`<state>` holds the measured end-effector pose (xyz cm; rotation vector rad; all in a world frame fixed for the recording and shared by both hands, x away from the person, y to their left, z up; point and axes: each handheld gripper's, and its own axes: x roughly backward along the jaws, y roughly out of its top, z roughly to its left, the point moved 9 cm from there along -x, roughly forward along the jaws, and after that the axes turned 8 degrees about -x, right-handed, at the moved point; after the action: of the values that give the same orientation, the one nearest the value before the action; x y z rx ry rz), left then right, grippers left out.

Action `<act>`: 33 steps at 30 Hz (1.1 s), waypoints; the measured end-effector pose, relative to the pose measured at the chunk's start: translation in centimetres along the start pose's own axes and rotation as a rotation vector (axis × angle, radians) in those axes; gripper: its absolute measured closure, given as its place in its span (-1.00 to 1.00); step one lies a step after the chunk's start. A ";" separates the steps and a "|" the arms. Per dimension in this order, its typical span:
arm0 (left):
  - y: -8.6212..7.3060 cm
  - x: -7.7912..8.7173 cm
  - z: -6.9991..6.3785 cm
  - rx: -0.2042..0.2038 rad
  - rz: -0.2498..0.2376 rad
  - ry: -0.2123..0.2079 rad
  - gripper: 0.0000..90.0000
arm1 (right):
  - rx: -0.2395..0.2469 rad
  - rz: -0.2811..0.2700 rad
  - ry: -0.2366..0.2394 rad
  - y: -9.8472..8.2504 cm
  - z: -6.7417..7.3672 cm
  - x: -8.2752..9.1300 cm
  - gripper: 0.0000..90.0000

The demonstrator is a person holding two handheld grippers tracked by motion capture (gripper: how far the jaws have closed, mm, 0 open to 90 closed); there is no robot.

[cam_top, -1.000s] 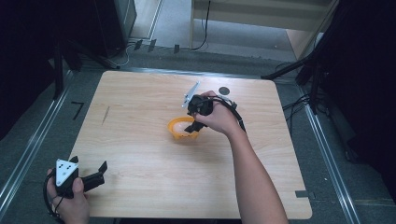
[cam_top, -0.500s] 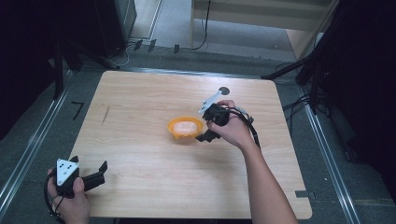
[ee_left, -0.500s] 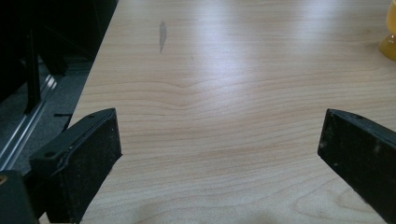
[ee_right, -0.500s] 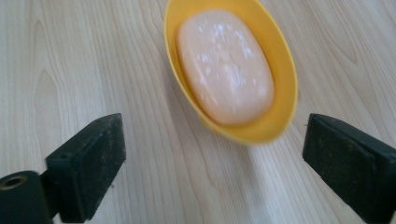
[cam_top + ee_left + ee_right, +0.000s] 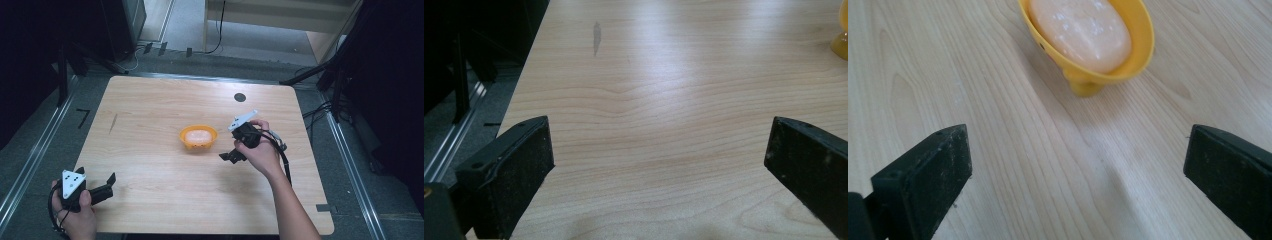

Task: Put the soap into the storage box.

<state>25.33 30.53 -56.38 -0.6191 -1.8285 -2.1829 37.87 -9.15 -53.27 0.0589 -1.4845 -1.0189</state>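
A yellow soap dish (image 5: 198,136) holding a pale peach soap bar (image 5: 197,134) stands near the table's middle. My right gripper (image 5: 229,156) hovers just right of it and nearer to me, apart from it. Its jaws have just been opening and stand wide with nothing between them. In the right gripper view, the soap (image 5: 1080,31) lies in the dish (image 5: 1140,47) beyond my open right gripper (image 5: 1078,165). My left gripper (image 5: 104,187) rests at the front left corner, open and empty. In the left gripper view, my left gripper (image 5: 659,155) faces bare wood, with the dish's edge (image 5: 841,42) at far right.
A small black round spot (image 5: 240,97) sits on the wooden table (image 5: 150,100) at the back right. A dark streak (image 5: 113,123) marks the left side. Metal rails (image 5: 30,160) run along the floor on the left, and cables (image 5: 320,107) lie to the right.
My right gripper has drawn away from over the dish, rightward and toward me, and its jaws have spread wide. The soap now lies uncovered in the dish. The left gripper stayed put.
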 end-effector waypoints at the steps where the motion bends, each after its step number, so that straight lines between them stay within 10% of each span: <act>1: 0.0 0.0 0.0 0.002 0.001 0.000 -1.00 | 0.000 0.000 0.000 0.0 0.0 0.0 -1.00; 33: 0.0 0.0 -0.1 -0.005 -0.001 0.006 -1.00 | -0.137 -0.062 -0.089 -7.7 -0.1 2.3 -1.00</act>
<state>25.32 30.47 -56.37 -0.6118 -1.8219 -2.1880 33.43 -15.22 -56.15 -0.0389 -1.4970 -1.1838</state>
